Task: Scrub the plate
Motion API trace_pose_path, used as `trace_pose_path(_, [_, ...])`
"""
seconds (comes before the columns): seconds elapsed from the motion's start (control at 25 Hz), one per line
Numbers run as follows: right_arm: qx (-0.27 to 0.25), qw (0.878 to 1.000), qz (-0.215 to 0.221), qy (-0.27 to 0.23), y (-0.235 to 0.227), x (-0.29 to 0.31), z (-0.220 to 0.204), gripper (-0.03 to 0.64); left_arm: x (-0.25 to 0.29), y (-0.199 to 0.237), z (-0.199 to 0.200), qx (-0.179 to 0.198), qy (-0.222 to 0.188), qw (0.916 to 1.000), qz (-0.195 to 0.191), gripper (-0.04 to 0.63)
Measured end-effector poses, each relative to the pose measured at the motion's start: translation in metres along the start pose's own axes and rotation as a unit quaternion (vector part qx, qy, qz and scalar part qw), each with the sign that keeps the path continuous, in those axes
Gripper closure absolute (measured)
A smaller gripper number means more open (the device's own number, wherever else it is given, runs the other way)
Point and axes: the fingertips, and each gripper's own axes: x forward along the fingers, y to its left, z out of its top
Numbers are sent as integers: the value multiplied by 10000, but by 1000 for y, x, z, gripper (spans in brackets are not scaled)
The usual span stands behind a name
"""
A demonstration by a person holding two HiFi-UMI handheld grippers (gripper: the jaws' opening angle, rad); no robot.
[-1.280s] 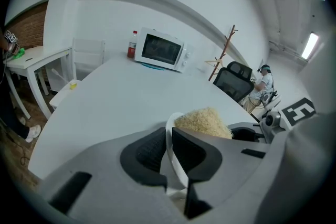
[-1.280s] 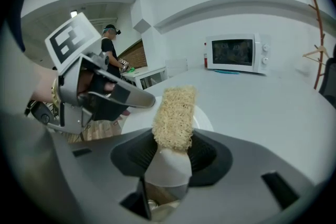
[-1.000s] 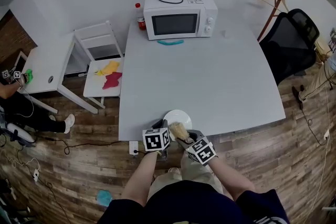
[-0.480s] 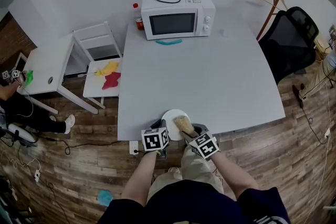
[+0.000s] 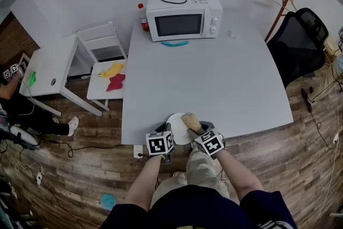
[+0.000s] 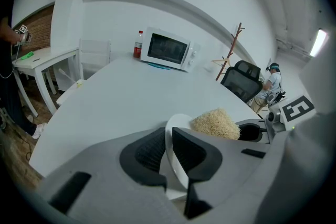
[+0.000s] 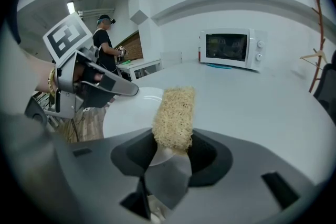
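progress: mid-scrub, I judge | left tool [image 6: 169, 136] clamps the plate [image 7: 123, 113] by its rim at the table's [image 5: 214, 78] near edge | right tool [image 7: 170, 148] grips the scrubber [image 7: 175, 113], head at the plate's right side | left: more passes; cleanliness unclear

L gripper [image 6: 169, 136] & R gripper [image 7: 170, 147] side by side, both angled down, jaws clamped
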Motion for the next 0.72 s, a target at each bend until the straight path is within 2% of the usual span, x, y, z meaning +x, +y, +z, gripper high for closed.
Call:
trace_pose_path(0.36, [-36,9995,303,19,21,-12,-16,446,4,4,0,-25,6,9999,102,545])
trace_pose_path(0.72, [237,9979,597,-83,51,-25,-27,446,9,3,5,116,-16,9998,163,543])
